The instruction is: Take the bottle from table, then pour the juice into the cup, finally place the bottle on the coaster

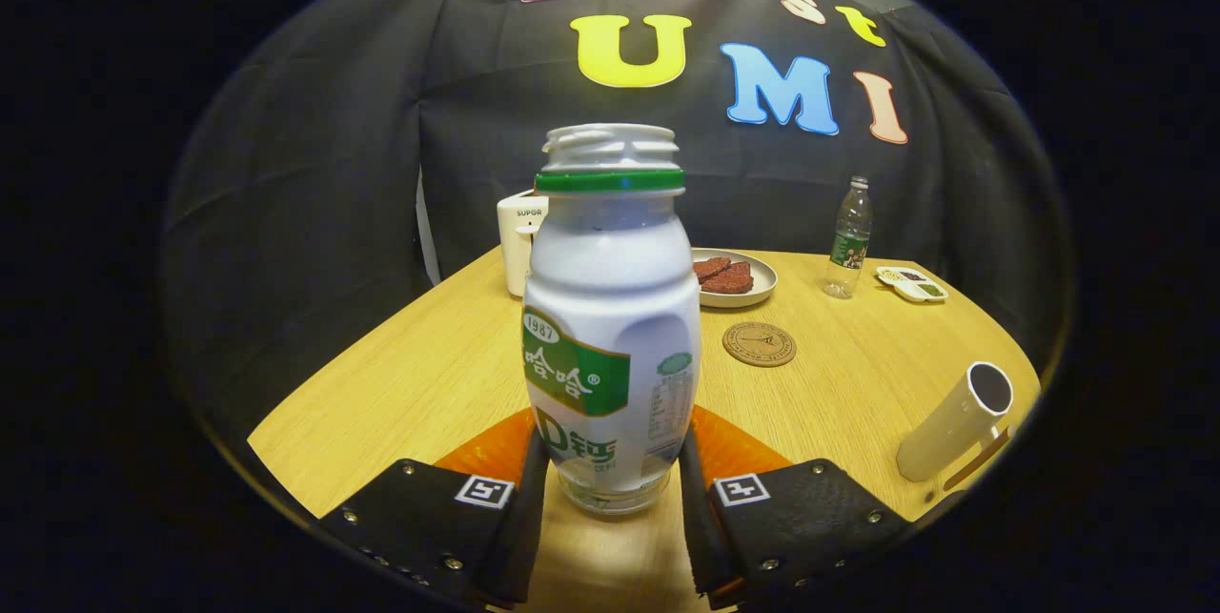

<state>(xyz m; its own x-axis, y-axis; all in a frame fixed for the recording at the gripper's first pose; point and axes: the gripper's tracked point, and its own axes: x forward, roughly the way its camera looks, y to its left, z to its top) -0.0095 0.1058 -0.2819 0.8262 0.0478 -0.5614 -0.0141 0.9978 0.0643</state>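
Holding the uncapped bottle (610,317) upright, low between both fingers of the tool (610,499) which pinch its base, above the counter (858,384); carry it level toward the cup (956,420) at right, tilting slowly there, coaster (759,343) lying beyond.

Light wood bench (429,375), backed by black cloth wall (315,174). At the far edge, a white appliance (519,241) standing upright. Near it, a round plate (753,294) carrying dark red-brown slices (724,275). Further along, a clear water bottle (848,236) with a green label, upright, well apart from the plate. Just beside that, a small white divided dish (912,284) holding dark bits, too small to identify.
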